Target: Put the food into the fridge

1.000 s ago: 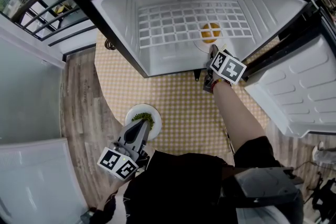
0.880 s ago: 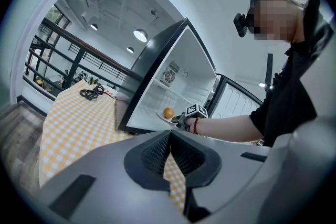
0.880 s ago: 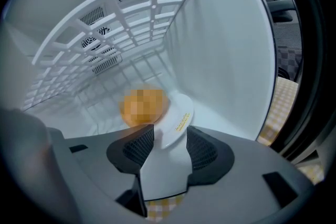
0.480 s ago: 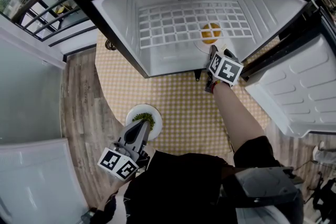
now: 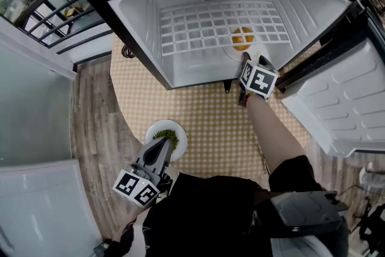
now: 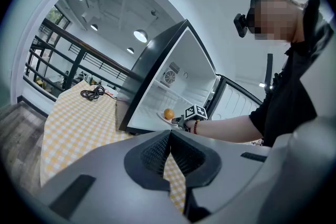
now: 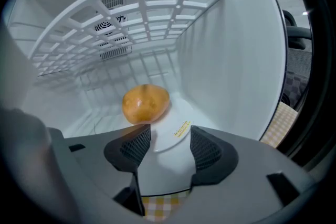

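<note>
- At the far left are a wood-plank floor (image 5: pixel 90 105) and a dark railing (image 5: pixel 54 15). Beside them, my table's yellow-checked cloth (image 5: pixel 210 123) runs up to the fridge (image 5: pixel 138 33).
- My left gripper (image 5: pixel 162 144) has its jaws pressed together on nothing. In the head view its tip lies over a white dish (image 5: pixel 155 127) of green food (image 5: pixel 169 138).
- A black cable (image 5: pixel 125 51) lies on the cloth by the fridge's left corner.
- The fridge stands open, with a white wire shelf (image 5: pixel 204 27) across it. Beneath the shelf, right of middle, the yellow-orange food (image 5: pixel 242 37) sits on a white plate (image 7: pixel 168 136).
- My right gripper (image 5: pixel 244 59) is at the fridge's mouth. Its jaws have just been opening and stand spread, with the plate's near rim in the gap and both pads off it.
- The fridge door (image 5: pixel 343 105) hangs open at the right.
- Only the left gripper view shows the ceiling lights (image 6: pixel 140 35), and only the head view shows the greens.
</note>
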